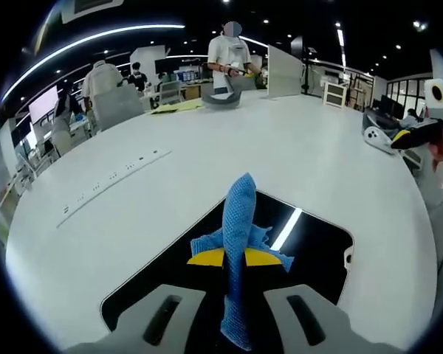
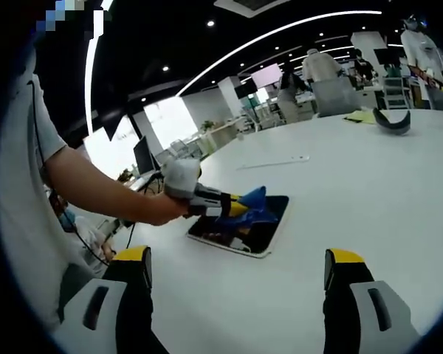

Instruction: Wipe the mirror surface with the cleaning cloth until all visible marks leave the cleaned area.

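A dark rectangular mirror (image 1: 317, 251) lies flat on the white table (image 1: 317, 155). My left gripper (image 1: 235, 295) is shut on a blue cleaning cloth (image 1: 236, 228), which stands up between the jaws over the mirror's middle. The glass reflects the cloth and the yellow jaw tips. I cannot tell whether the cloth touches the glass. In the right gripper view a person's hand holds the left gripper (image 2: 240, 209) with the cloth (image 2: 255, 200) over the mirror (image 2: 272, 225). My right gripper (image 2: 238, 258) is open and holds nothing, hovering over the table short of the mirror. It also appears as the right gripper (image 1: 428, 133) at the far right.
A long white socket strip (image 1: 111, 181) is set into the table left of the mirror. A grey curved object (image 1: 221, 99) and yellow sheets (image 1: 177, 107) lie at the far end, where a person (image 1: 229, 55) stands. Chairs and desks stand beyond the table.
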{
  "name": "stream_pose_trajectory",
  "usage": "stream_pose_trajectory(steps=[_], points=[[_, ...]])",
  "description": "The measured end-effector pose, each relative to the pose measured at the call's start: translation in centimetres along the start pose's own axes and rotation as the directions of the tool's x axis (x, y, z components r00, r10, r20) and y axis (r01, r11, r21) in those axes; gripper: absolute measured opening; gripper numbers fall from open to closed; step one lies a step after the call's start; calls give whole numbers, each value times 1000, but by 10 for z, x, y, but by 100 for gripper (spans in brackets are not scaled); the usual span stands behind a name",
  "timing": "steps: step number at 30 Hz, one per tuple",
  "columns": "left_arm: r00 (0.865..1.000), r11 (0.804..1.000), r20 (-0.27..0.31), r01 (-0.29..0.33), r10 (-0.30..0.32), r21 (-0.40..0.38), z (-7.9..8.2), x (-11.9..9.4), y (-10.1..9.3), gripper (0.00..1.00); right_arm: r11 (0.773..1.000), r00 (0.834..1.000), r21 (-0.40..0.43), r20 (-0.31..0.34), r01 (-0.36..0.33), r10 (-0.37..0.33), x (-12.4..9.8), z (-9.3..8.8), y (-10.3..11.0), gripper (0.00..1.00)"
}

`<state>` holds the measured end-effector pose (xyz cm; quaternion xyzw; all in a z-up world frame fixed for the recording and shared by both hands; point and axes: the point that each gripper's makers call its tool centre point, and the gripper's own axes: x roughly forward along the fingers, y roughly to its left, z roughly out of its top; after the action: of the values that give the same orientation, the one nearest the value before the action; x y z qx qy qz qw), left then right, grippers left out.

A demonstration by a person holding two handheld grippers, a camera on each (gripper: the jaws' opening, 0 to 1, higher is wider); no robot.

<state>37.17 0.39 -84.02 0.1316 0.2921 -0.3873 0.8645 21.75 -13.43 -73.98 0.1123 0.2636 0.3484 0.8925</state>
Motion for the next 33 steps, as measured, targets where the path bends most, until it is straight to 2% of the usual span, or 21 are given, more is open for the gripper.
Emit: stream_pose_trajectory(steps=[33], points=[[1000, 999, -4, 0, 0, -38, -21, -26, -30, 5, 1000, 1000, -19, -2, -20, 20, 3, 3, 10, 97]])
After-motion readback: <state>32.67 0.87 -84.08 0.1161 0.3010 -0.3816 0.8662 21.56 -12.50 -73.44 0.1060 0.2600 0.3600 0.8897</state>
